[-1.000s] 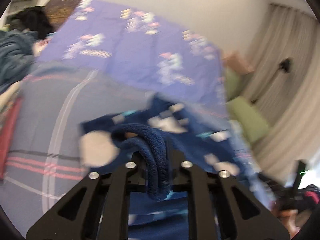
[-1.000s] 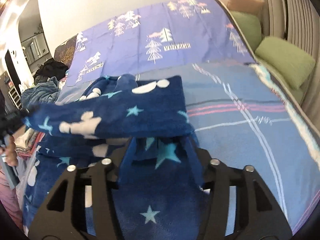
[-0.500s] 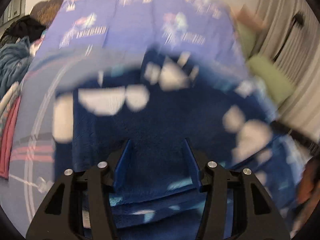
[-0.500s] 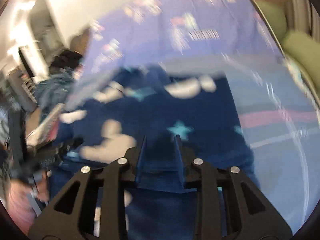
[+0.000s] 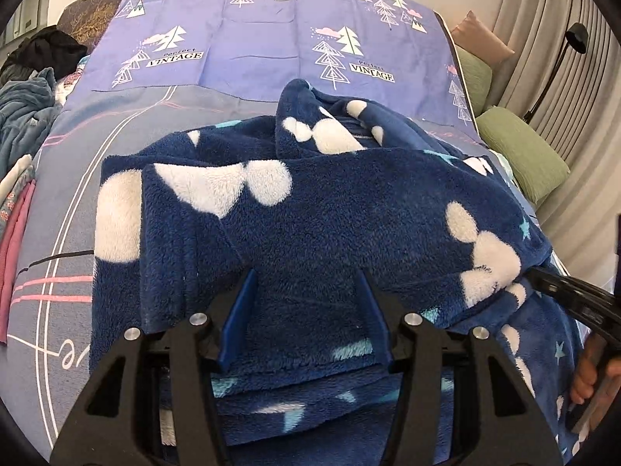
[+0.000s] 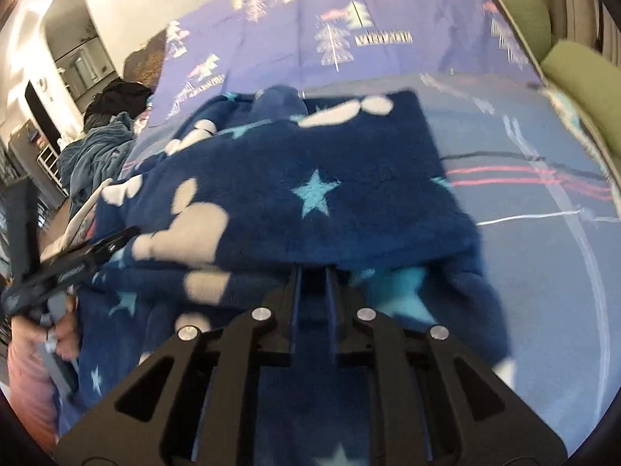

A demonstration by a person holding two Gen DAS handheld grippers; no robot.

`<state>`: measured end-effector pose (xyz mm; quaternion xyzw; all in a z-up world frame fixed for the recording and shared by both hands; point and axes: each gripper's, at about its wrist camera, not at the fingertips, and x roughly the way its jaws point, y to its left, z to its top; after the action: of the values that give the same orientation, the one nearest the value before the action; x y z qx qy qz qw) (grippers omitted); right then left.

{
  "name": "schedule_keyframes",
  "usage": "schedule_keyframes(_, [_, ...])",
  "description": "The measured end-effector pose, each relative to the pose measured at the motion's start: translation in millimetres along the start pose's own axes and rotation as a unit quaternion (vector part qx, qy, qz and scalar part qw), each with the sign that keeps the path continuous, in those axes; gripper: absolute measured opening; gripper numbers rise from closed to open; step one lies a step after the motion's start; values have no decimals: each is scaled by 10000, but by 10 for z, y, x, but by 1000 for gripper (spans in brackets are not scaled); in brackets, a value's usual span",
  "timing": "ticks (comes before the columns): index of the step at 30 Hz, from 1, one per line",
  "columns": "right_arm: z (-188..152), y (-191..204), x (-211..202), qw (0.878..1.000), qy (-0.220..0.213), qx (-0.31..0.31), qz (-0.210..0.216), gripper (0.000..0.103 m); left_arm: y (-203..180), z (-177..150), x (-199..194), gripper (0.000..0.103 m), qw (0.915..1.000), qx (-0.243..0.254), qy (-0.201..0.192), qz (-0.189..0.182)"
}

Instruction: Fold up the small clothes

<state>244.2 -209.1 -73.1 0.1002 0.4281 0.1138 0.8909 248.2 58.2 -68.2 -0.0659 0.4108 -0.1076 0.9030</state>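
Observation:
A dark blue fleece garment with white shapes and light blue stars lies folded over on the bed; it also shows in the right wrist view. My left gripper is open, its blue fingers spread over the garment's near fold. My right gripper has its jaws close together, and the folded edge of the fleece covers its fingertips. The right gripper also shows at the right edge of the left wrist view. The left gripper shows at the left of the right wrist view.
The bed has a grey-blue sheet with pink and white lines and a purple cover with tree prints. Green cushions lie at the right. A pile of other clothes sits at the left edge.
My left gripper has let go of the fleece edge and opened. The upper layer has been laid forward over the garment. My right gripper's jaws have drawn closer together at the fold.

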Motion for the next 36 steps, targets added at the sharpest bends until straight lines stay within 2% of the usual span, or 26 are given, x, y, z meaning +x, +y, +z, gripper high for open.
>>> schedule_keyframes(3, [68, 132, 90, 9997, -101, -88, -191, 14, 0, -14, -2, 54, 10000, -2, -16, -12])
schedule_keyframes(5, [144, 230, 144, 9984, -372, -178, -394, 16, -3, -13, 3, 54, 10000, 7, -19, -7])
schedule_keyframes(9, [335, 364, 223, 9950, -848, -298, -429, 16, 5, -9, 1, 54, 10000, -12, -30, -39])
schedule_keyframes(11, [380, 444, 335, 9923, -719, -557, -840, 17, 10, -6, 1, 54, 10000, -23, -32, -59])
schedule_keyframes(12, [388, 387, 386, 9915, -541, -465, -1093, 17, 11, -5, 1, 54, 10000, -26, -32, -64])
schedule_keyframes(14, [370, 98, 381, 9919, -324, 105, -1223, 8, 12, -7, 0, 54, 10000, -23, -33, -73])
schedule_keyframes(15, [362, -3, 336, 9915, -354, 232, -1228, 1, 9, -9, -1, 54, 10000, -18, -33, -76])
schedule_keyframes(16, [344, -122, 265, 9901, -358, 273, -1329, 0, 7, -10, -2, 54, 10000, -10, -33, -78])
schedule_keyframes(18, [265, -305, 136, 9831, -289, 251, -1790, 0, 5, -10, -3, 55, 10000, -6, -32, -81])
schedule_keyframes(20, [173, -476, 67, 9899, 5, 463, -1341, 0, 12, -12, -4, 55, 10000, -3, -33, -87])
schedule_keyframes(22, [94, -534, -63, 9901, 107, 595, -1264, 0, 12, -11, -3, 55, 9999, -10, -32, -94])
schedule_keyframes(24, [44, -497, -239, 9909, 107, 607, -1197, 6, 17, -7, -2, 56, 9999, -13, -36, -116])
schedule_keyframes(26, [12, -391, -476, 9892, -210, 542, -1343, 35, 23, -5, -4, 56, 9999, -25, -43, -142])
schedule_keyframes(28, [43, -221, -636, 9889, -628, 191, -1334, 36, 25, -6, -5, 57, 9999, -32, -46, -154])
schedule_keyframes(29, [88, -68, -689, 9891, -855, -140, -1188, 36, 23, -6, -4, 57, 9999, -28, -47, -151])
schedule_keyframes(32, [174, 205, -634, 9905, -1026, -669, -628, 36, 28, -11, -10, 57, 9998, -37, -69, -181])
schedule_keyframes(34, [231, 280, -393, 9934, -769, -729, -442, 39, 42, -13, -15, 57, 9997, -71, -84, -224])
schedule_keyframes(36, [184, 218, 41, 9949, -101, -584, -813, 45, 46, -14, -16, 59, 9996, -81, -88, -248])
